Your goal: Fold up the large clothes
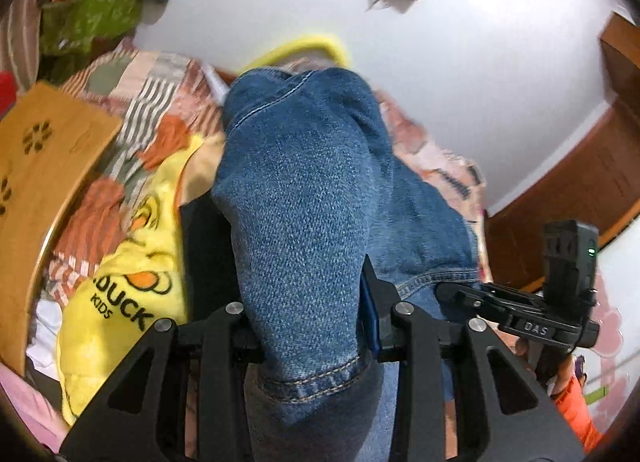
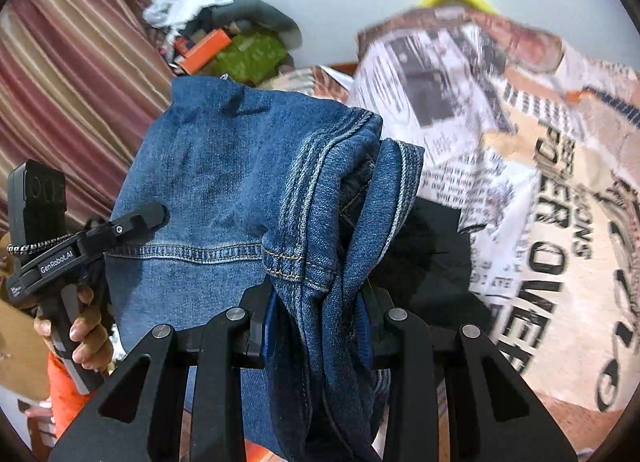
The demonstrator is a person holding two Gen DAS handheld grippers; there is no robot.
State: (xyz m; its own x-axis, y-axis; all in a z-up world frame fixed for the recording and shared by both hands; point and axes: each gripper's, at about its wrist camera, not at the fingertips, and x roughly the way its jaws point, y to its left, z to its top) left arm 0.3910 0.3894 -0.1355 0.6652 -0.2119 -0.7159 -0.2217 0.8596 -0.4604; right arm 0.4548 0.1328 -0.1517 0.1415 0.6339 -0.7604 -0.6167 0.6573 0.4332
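Observation:
A pair of blue jeans hangs bunched over a bed, held at two places. In the left wrist view my left gripper is shut on a thick fold of denim near a stitched hem, and the cloth hides its left finger. In the right wrist view my right gripper is shut on a gathered seam of the same jeans. Each gripper shows in the other's view: the right gripper at the right, and the left gripper at the left, held by a hand.
Under the jeans lie a patchwork bed cover, a yellow duck-print garment and a black cloth. A newspaper-print fabric lies to the right. A wooden board, a striped curtain and a wooden cabinet border the bed.

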